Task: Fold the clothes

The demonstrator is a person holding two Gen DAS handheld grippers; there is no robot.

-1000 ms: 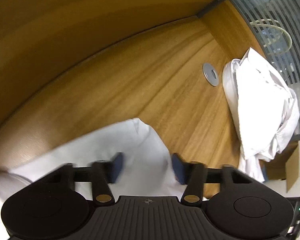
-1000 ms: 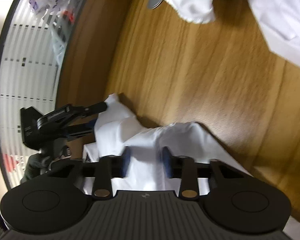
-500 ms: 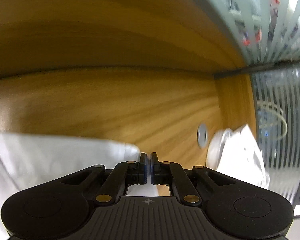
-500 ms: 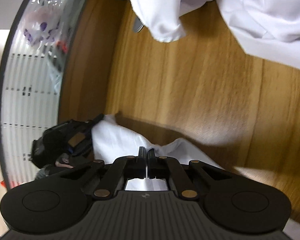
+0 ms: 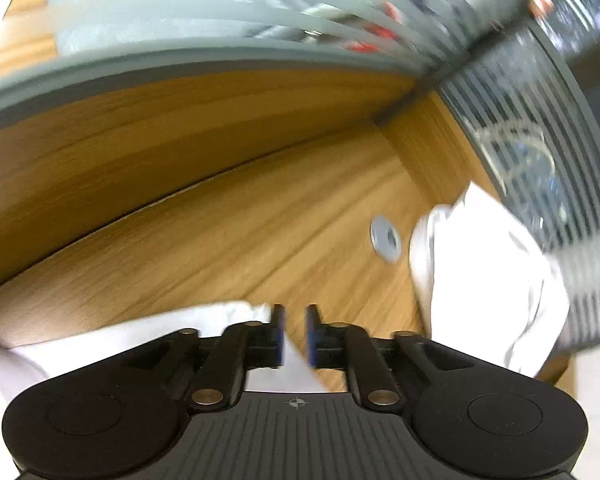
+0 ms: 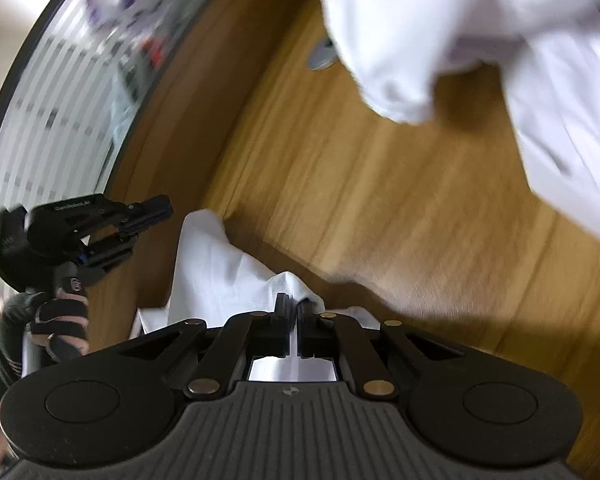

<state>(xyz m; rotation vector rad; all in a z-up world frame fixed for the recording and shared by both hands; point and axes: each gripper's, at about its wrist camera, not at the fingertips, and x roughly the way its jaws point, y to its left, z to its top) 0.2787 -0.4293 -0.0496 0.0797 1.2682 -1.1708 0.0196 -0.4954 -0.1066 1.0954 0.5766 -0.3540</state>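
The right gripper [image 6: 293,308] was clamped on a raised fold of the white garment [image 6: 216,272], its jaws together with the cloth pinched between them and a strip of fabric showing through behind the fingertips. The garment spread away from that grip to the left, over the wooden tabletop [image 6: 380,208], with one corner standing up just beyond the left gripper [image 6: 162,210]. Seen from the right wrist, the left gripper was off to the left, raised clear of the cloth and held by a gloved hand [image 6: 60,320]. In its own view the left gripper [image 5: 294,332] had its jaws a little apart and opening, the blue pads pressing on nothing; the garment's edge [image 5: 140,328] lay below and to the left of its fingertips. Ahead and to the right of it sat a pile of white clothes [image 5: 488,276], just beside a round grey grommet [image 5: 385,237] in the tabletop. A striped glass partition [image 5: 540,152] rose beyond the table
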